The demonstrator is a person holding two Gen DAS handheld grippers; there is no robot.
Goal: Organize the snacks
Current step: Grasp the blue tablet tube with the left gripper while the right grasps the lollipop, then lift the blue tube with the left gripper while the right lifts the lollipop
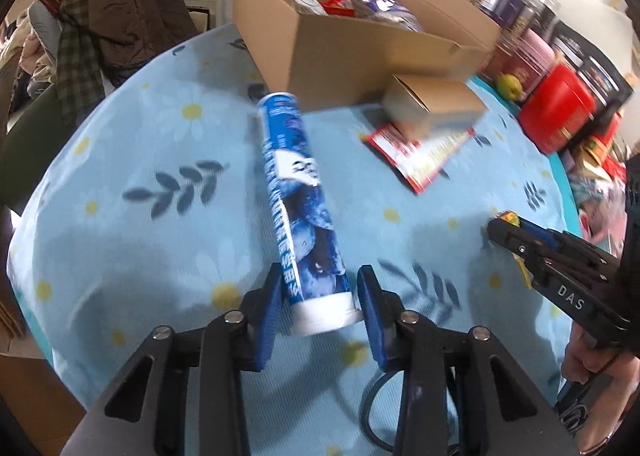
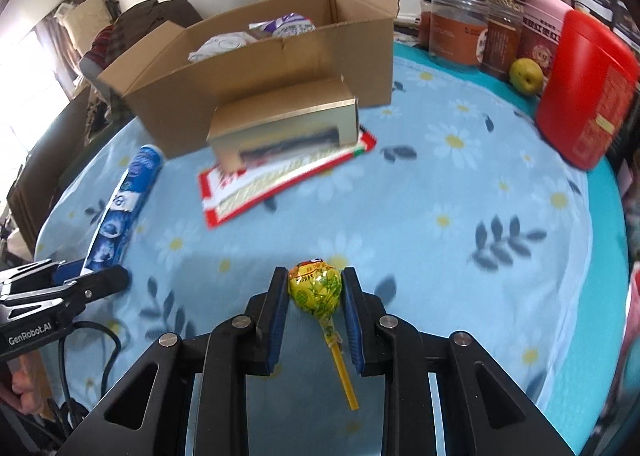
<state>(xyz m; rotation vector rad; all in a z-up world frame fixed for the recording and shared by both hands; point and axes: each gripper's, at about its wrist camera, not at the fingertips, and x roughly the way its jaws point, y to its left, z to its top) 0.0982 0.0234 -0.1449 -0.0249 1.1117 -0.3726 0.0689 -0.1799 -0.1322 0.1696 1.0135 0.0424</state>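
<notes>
The worktop, round and covered in a pale blue daisy-print cloth, carries everything. Toward its far edge stands a large open cardboard box with several snack packets showing inside. Just in front of the box sits a smaller gold carton, lying on a flat red-bordered packet. Along the right edge stand a red canister, a row of jars and, between them, a yellow-green fruit.

Near the left edge lies a long blue tube of snacks, its far end close to the big box. The left tongs are closed on the tube's white near end, the pads pressing both its sides.

At the near edge the right tongs are narrowed almost fully and clamp a yellow-wrapped lollipop by its head, the stick trailing back between the arms. In the left wrist view the lollipop is only a sliver of yellow wrapper at the tips.
</notes>
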